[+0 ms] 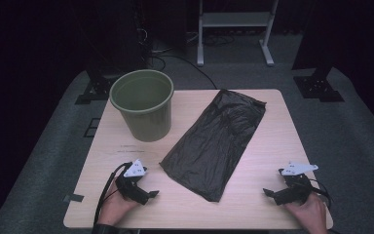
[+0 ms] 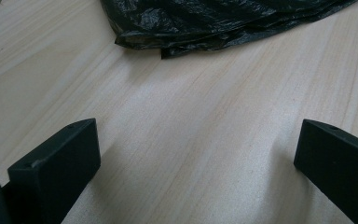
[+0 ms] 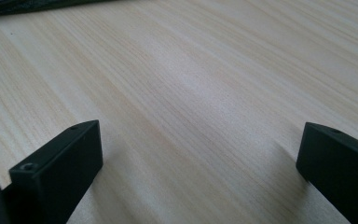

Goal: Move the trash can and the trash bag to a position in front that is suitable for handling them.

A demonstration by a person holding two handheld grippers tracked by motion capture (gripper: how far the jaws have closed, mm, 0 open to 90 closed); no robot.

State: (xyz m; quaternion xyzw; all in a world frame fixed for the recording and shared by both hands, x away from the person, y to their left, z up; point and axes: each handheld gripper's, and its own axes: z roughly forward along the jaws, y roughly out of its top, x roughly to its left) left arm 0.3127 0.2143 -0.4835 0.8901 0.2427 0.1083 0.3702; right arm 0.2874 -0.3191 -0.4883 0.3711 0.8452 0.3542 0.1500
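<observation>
My left gripper (image 1: 143,194) is matte black with a grey three-cornered plate on top, dotted with small dark marks, and a black cable looping back from it. My right gripper (image 1: 275,194) matches it. The blocky black jaws each carry a small screw hole. There's a dark cuff at my left wrist, I think.
</observation>
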